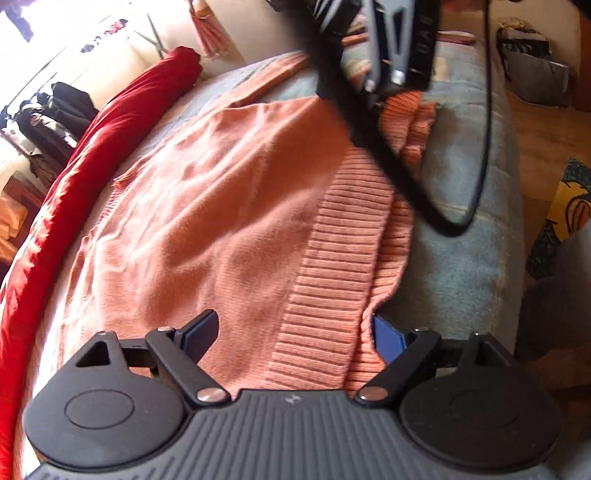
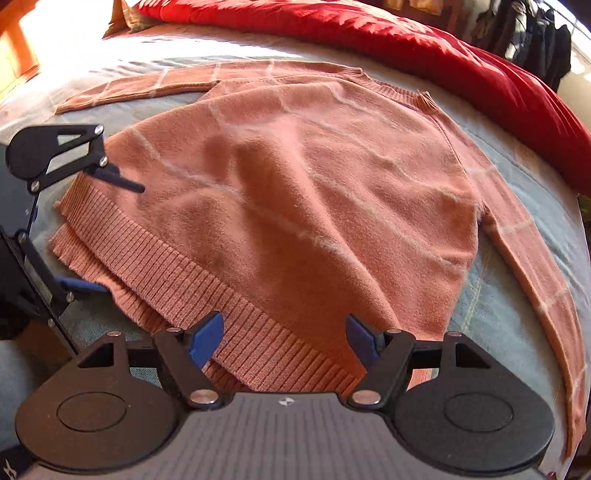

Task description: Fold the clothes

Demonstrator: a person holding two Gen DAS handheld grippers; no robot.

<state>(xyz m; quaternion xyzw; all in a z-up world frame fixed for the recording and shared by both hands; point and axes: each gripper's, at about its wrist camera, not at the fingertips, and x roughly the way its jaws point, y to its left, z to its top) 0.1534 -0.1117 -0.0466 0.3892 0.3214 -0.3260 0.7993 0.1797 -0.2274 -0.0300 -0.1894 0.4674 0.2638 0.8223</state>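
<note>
A salmon-orange knitted sweater (image 2: 314, 192) lies flat on a light blue bed cover (image 2: 498, 295), with its sleeves spread to both sides and its ribbed hem (image 2: 229, 314) towards me. My right gripper (image 2: 284, 341) stands open over the hem's near corner, with the cloth between its blue pads but not pinched. My left gripper (image 1: 295, 334) is open at the hem's other end, one pad on top of the knit and the other at the hem's edge (image 1: 365, 321). The right wrist view shows the left gripper (image 2: 103, 232) at the left. The right gripper (image 1: 391, 79) appears at the top of the left wrist view.
A red blanket (image 2: 406, 40) runs in a long roll along the far side of the bed. A black cable (image 1: 369, 140) hangs across the left wrist view. Dark clothes (image 2: 535, 33) hang beyond the bed. Wooden floor (image 1: 535, 122) with clutter lies past the bed's edge.
</note>
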